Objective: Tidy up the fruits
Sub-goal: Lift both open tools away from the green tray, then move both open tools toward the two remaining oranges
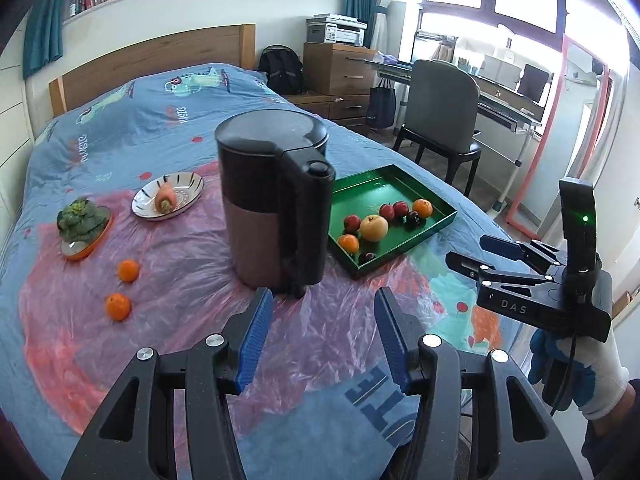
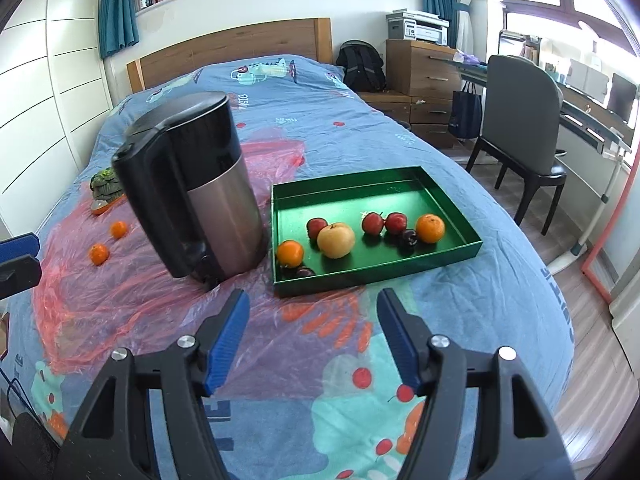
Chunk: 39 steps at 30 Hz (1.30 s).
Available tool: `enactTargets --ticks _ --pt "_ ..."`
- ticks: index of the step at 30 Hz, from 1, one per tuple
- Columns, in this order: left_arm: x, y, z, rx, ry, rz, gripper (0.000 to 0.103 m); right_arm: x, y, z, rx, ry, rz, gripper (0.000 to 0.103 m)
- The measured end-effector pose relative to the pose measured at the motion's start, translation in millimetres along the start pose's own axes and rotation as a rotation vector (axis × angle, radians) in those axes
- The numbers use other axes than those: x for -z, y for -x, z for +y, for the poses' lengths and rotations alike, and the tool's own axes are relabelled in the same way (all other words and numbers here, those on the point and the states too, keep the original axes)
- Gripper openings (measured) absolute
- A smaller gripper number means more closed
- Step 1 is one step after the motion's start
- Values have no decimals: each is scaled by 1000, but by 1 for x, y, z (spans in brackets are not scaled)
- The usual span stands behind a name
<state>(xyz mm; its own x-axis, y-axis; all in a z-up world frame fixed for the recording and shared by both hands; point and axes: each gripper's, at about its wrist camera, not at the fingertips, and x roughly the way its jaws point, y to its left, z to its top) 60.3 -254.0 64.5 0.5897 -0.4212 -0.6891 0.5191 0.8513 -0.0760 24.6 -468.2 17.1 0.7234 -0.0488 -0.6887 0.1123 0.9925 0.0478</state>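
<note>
**Fruit sorting on a bed: two oranges still outside the tray**

Vegetables occupy the far left: a leafy green in an orange dish and a carrot on a striped plate. Nearer, two loose oranges lie apart on the pink plastic sheet, well away from the tray. A dark kettle stands upright at centre, between them and the green tray, which already holds two oranges, a pale pear-like fruit, red fruits and dark plums. The left gripper hovers over the sheet with its jaws apart and nothing between them. Further right, the right gripper, held in a gloved hand, is likewise spread wide and empty.

Judged from their look, the oranges are light, firm and round; they may roll on the slick, crinkled plastic over soft bedding. Pads closing across the widest part, from above, with moderate pressure, should hold one without bruising it.
</note>
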Motion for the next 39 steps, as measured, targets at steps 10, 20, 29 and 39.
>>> enactTargets --ticks 10,20,29,39 --pt "46 43 45 -90 65 -24 50 20 30 58 -67 59 -15 99" --pt "75 65 86 -171 148 -24 57 32 40 110 -118 124 -12 103" --pt "93 77 106 -219 182 -32 63 43 47 136 -133 158 -13 103" --pt "111 77 142 -306 244 -31 64 41 43 162 -158 209 -17 103"
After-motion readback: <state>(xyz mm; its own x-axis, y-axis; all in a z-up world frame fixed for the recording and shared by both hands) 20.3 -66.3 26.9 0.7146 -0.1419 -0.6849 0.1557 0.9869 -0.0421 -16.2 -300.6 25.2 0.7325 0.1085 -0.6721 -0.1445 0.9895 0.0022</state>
